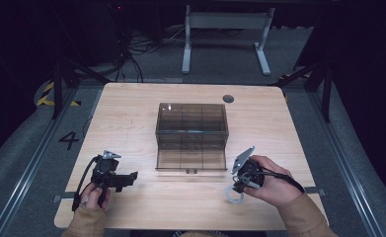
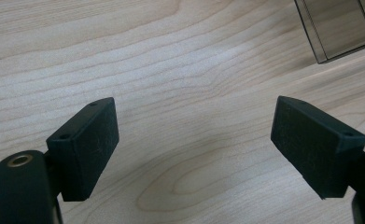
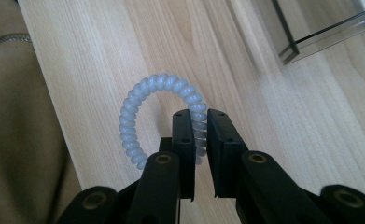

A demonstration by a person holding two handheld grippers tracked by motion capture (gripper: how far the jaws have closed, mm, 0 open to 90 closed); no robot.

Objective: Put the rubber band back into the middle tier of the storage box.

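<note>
Left gripper (image 1: 130, 176) is sitting over the near-left part of the light wooden tabletop (image 1: 131, 113), jaws standing wide apart with nothing but bare wood between them, pointing across toward the middle. It is well apart from the ring.

Middle: smoky transparent plastic drawer box (image 1: 192, 129) is standing on the tabletop, its lowest drawer looking pulled out toward the person; a corner of it is showing at the upper right of the left gripper view (image 2: 339, 28).

Right gripper (image 1: 236, 189) is pinching the pale translucent spiral coil ring (image 3: 164, 114), likely a hair tie. Its jaws are closed down narrow on one side of the loop, the coil running between the pads; the rest of the loop is sticking out ahead and to the left of the jaws in the right gripper view. In the high view the ring (image 1: 232, 195) is hanging at the gripper tip, near the front edge, right of centre.

Key relation: the box's open drawer is lying just beyond and left of the right gripper, which is the nearer one by far. Judging by that, the carry is going away from the person and slightly left, ring leading.
</note>
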